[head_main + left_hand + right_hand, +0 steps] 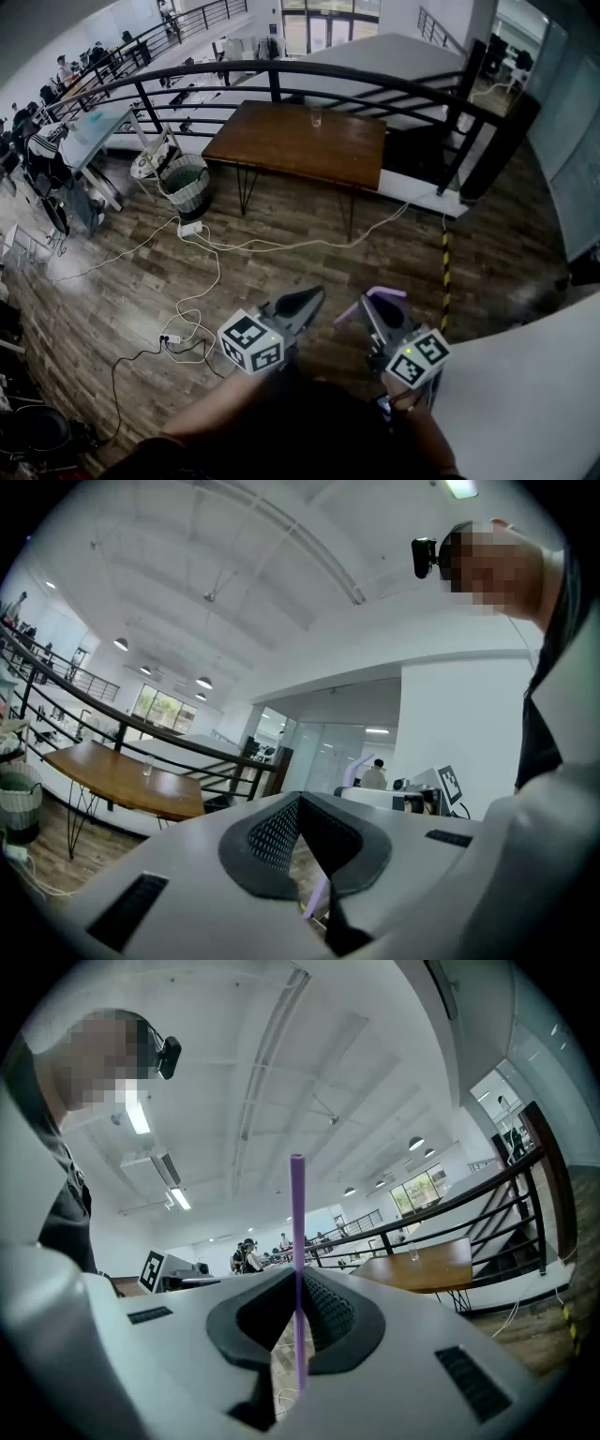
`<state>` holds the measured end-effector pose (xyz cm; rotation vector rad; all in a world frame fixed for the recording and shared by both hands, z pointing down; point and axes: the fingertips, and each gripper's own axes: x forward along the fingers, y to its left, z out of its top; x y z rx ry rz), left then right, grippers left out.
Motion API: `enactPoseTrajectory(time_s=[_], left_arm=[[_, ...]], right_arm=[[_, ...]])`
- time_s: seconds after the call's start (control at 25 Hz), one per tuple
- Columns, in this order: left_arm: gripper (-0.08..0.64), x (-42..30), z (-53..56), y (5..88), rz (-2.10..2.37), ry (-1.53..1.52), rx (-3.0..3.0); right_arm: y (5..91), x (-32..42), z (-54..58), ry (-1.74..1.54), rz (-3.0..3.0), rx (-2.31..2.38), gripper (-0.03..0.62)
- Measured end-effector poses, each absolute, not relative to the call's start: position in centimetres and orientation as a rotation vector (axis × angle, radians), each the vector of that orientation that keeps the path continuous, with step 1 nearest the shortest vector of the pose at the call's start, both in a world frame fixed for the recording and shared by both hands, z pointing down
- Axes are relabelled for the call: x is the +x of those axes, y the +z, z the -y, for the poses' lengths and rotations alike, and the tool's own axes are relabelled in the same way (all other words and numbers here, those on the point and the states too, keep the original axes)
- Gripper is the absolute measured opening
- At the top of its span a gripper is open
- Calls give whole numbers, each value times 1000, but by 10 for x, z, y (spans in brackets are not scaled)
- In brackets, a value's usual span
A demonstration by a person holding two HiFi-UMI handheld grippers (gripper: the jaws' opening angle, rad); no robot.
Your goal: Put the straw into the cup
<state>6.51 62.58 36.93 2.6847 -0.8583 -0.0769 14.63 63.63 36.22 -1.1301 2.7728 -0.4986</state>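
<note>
The right gripper point(367, 305) is clamped on a purple straw point(297, 1241). In the right gripper view the straw stands upright through the closed jaws, its top well above them and its lower end showing in the gap behind the tips. In the head view the straw point(386, 292) lies across the tip of that gripper.

The left gripper point(316, 295) is just to its left, with its jaws meeting at the tips point(298, 799). A thin purple sliver point(314, 899) shows in the gap behind them, and I cannot tell what it is.

Each gripper carries a cube with black-and-white square markers, the left point(251, 342) and the right point(417, 356). These patterns are the only print that can be made out.

The cup point(316, 115), a clear glass, stands at the far edge of a brown table point(300, 150), well apart from both grippers and near a dark railing point(281, 70). A basket point(186, 185) sits left of the table. White cables point(216, 272) trail over the wood floor. A black-and-yellow striped strip point(445, 272) runs along the floor at right.
</note>
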Motion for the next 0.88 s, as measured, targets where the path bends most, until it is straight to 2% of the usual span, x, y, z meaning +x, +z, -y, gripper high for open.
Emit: enactPoseTrajectory(time_s=[0.88], left_arm=[[11, 43, -610, 379, 845, -88, 2669]], right_arm=[[367, 119, -619, -523, -2783, -1060, 31]])
